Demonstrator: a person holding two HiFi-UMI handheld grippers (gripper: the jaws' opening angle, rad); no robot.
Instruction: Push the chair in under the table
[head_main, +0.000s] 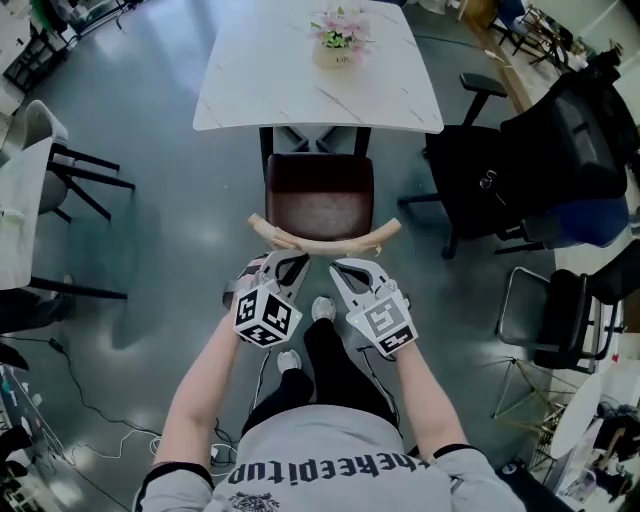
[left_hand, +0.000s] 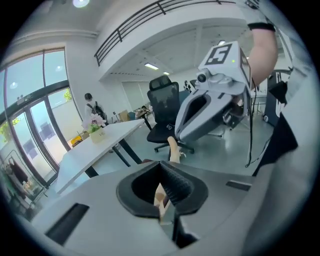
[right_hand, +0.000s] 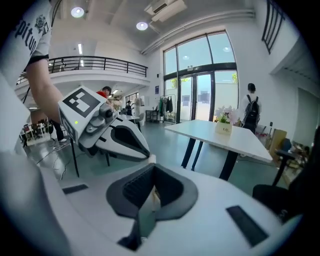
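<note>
While the left hand-held gripper (head_main: 286, 257) and the right hand-held gripper (head_main: 344, 266) each pinch the curved backrest (head_main: 325, 241) of the chair (head_main: 318, 195), which stands just outside the counter (head_main: 250, 90), an uneven push risks slipping the pads or skewing the chair against the counter.

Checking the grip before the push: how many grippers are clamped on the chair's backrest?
2. The left gripper is shut on the curved wooden backrest just left of its middle. The right gripper is shut on it just right of the middle. Both are in view.

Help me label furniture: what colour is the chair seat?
Chair seat: dark reddish brown, clearest in head view.
</note>
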